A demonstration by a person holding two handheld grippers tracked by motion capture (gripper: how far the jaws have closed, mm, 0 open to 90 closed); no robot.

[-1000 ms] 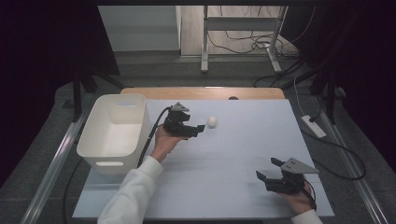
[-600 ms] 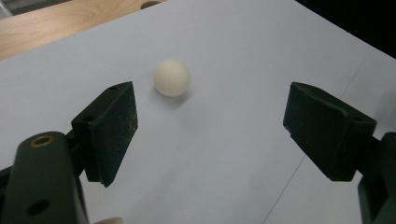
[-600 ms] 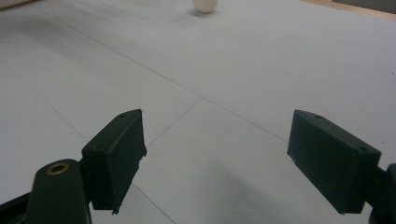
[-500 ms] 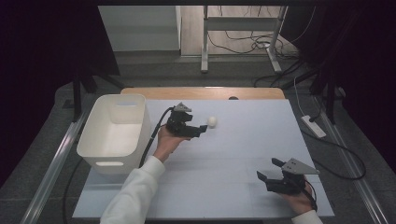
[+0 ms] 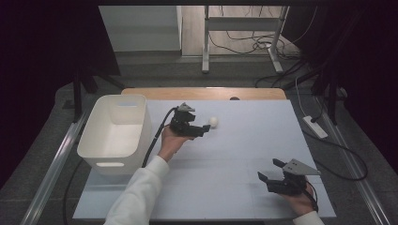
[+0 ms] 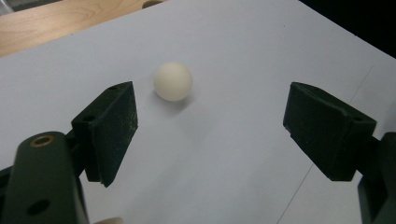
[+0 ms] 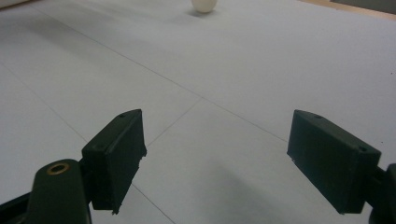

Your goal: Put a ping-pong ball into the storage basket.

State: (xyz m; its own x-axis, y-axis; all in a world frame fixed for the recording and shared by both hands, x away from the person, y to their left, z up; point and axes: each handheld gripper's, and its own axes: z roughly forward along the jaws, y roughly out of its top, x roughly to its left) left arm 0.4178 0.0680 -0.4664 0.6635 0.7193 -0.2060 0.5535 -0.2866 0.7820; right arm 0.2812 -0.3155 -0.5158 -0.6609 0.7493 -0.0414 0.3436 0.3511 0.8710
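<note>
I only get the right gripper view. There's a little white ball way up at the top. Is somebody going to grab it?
Observer: Yes, the left gripper sits right beside the white ball, pointing at it.
Operator: Has it got the ball yet?
Observer: No. In the left gripper view the ball lies on the table just beyond the jaw tips, and the jaws stand wide apart, touching nothing.
Operator: Where could the ball go?
Observer: Maybe into the white bin standing at the table's left edge, behind the person's left hand.
Operator: And my gripper?
Observer: The right gripper is open at the near right corner, far from the ball.
</note>
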